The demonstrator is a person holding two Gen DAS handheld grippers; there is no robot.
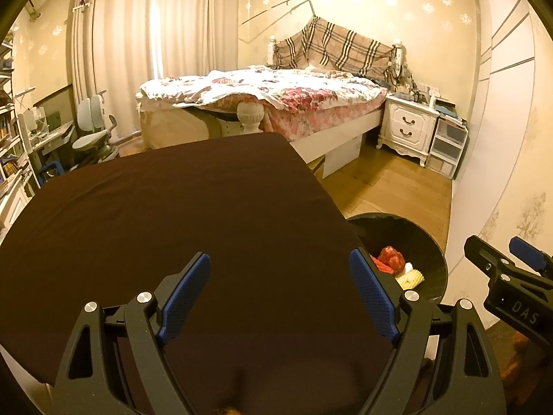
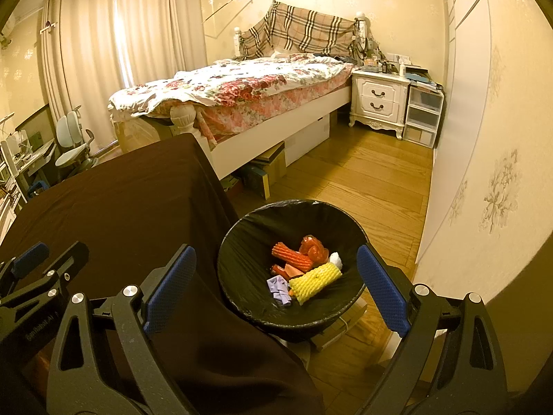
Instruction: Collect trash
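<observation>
A black-lined trash bin [image 2: 242,242] stands on the floor right of the table. In it lie a yellow foam net [image 2: 316,278], red foam nets [image 2: 293,257], a purple scrap [image 2: 278,287] and a white wad [image 2: 336,260]. My right gripper [image 2: 276,287] is open and empty above the bin. My left gripper [image 1: 280,294] is open and empty over the table with its dark brown cloth [image 1: 172,214]. The bin [image 1: 425,242] and the right gripper's side [image 1: 511,269] show at the right of the left wrist view.
A bed [image 2: 242,90] with a floral quilt stands beyond the table. A white nightstand [image 2: 378,98] and plastic drawers [image 2: 423,116] are at the far right. A wall [image 2: 484,173] runs along the right. A desk chair [image 1: 93,131] is at the far left. Boxes [image 2: 269,169] lie under the bed.
</observation>
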